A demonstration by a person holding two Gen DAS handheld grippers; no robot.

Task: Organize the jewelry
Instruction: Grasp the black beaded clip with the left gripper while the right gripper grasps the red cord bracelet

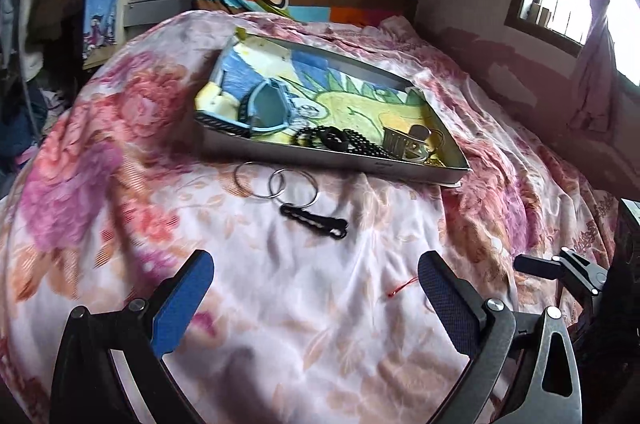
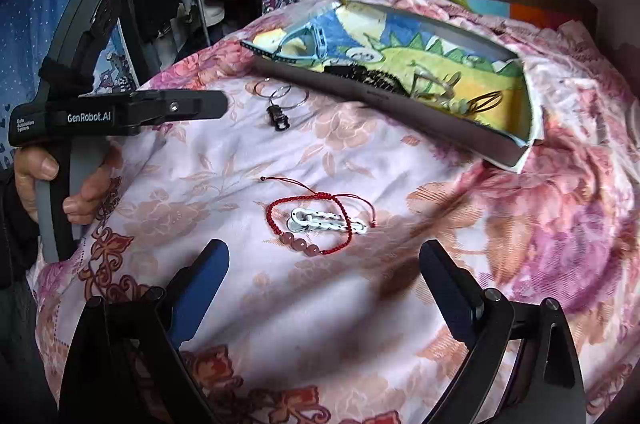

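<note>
Midway through gathering loose pieces into the tray (image 2: 400,104): right gripper (image 2: 324,260) spread and empty just short of the red bracelet (image 2: 308,228) and white clip (image 2: 328,222) on the bed, left gripper (image 1: 316,272) likewise spread, next calling for a careful low pinch.

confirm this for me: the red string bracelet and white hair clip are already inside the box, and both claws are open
Not quite. The right wrist view shows the red string bracelet and white hair clip lying on the floral bedspread, outside the box. The left claw and right claw are both open.
</note>
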